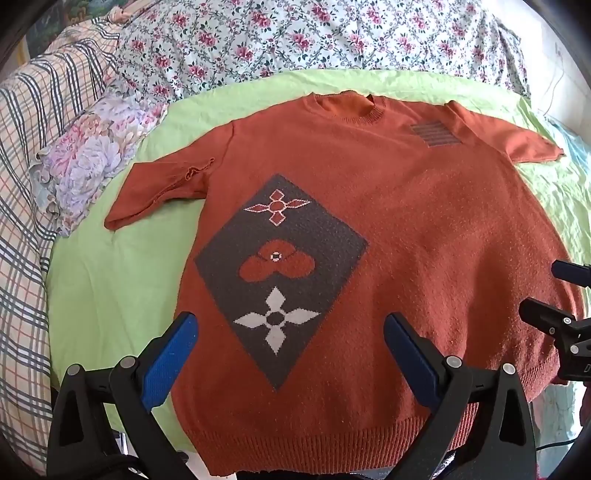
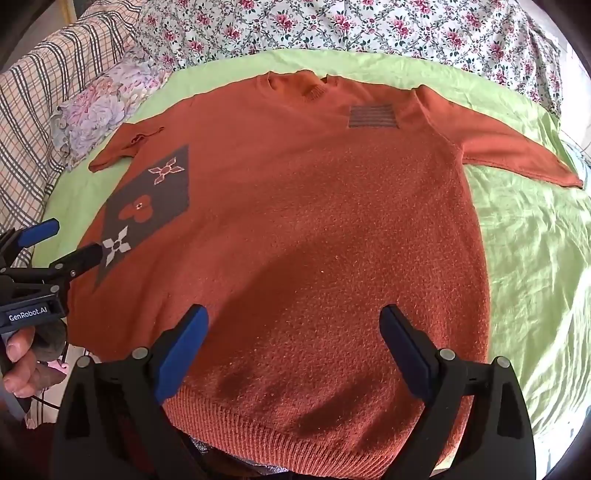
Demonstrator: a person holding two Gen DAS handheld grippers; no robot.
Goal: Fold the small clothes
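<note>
An orange knit sweater with a grey diamond patch of flower motifs lies flat and face up on a green sheet, collar away from me, both short sleeves spread out. It also shows in the right wrist view. My left gripper is open and empty, hovering over the lower left part of the sweater above the hem. My right gripper is open and empty over the lower middle of the sweater. The right gripper also shows at the right edge of the left wrist view.
A floral quilt lies bunched behind the sweater. A plaid blanket and a pastel floral cloth lie at the left. The green sheet extends to the right of the sweater.
</note>
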